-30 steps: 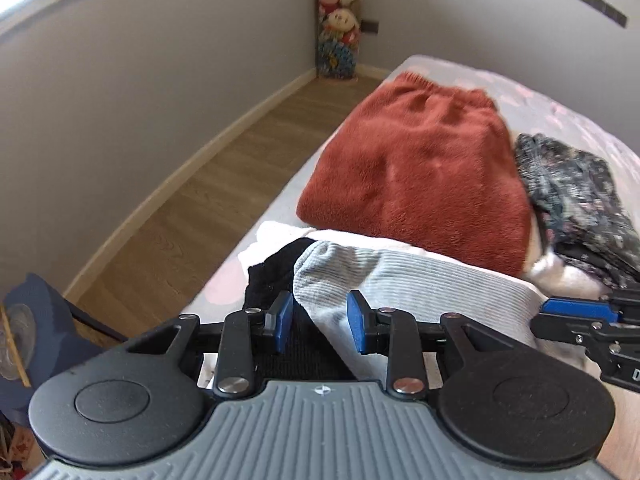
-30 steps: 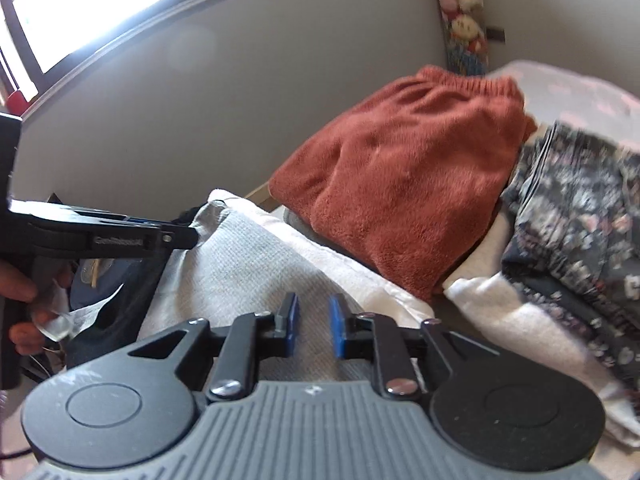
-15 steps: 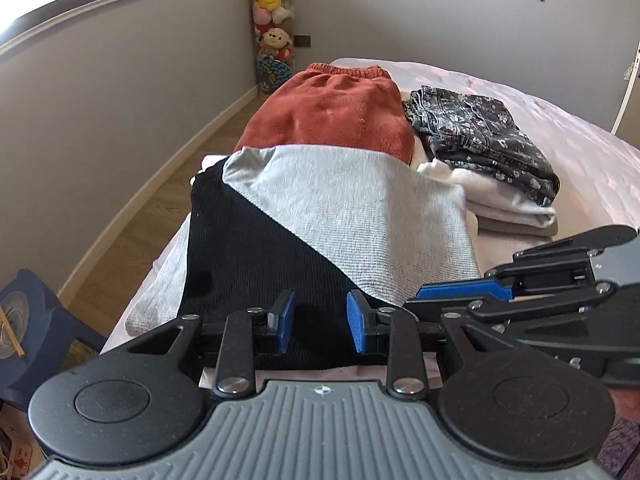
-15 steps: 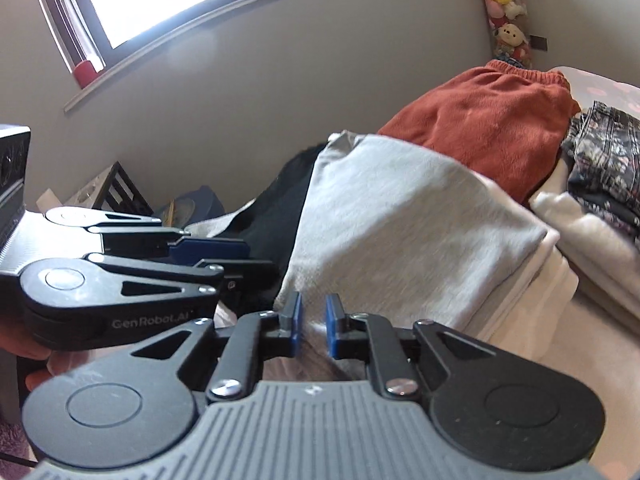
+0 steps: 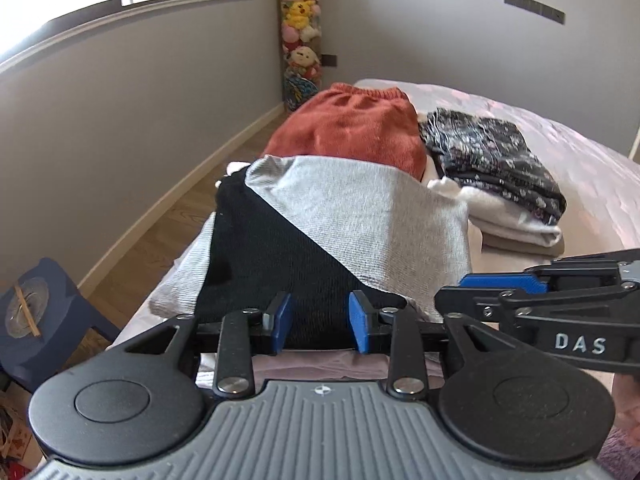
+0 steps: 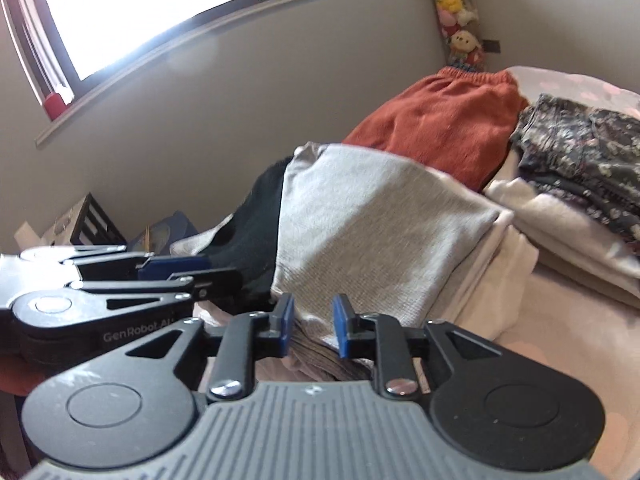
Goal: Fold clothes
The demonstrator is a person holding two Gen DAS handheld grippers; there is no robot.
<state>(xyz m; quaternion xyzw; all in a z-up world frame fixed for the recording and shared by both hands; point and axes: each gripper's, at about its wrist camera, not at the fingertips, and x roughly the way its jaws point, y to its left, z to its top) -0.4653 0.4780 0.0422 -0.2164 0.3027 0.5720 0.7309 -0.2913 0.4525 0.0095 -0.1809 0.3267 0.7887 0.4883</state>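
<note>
A grey-and-black knit garment (image 5: 360, 216) lies folded on the bed (image 5: 580, 152), its grey half laid slantwise over the black half. My left gripper (image 5: 319, 326) hovers at the garment's near black edge. Its jaws are opening, and the blue pads stand apart from the cloth seen between them. My right gripper (image 6: 313, 330) is at the grey near edge (image 6: 360, 232), just right of the left one. Its jaws are opening too, with ribbed cloth below the gap and nothing pinched. Each gripper shows side-on in the other's view.
Behind the garment lie a rust-orange folded piece (image 5: 352, 128), a dark floral piece (image 5: 492, 160) and white folded items (image 5: 516, 228). A blue stool (image 5: 44, 312) stands on the wooden floor (image 5: 160, 232) to the left. Plush toys (image 5: 298, 40) fill the corner.
Both grippers drew back from the far stacks to the garment's near edge, and the grey-and-black piece now lies flat. Both pairs of pads stand wider apart than half a second ago.
</note>
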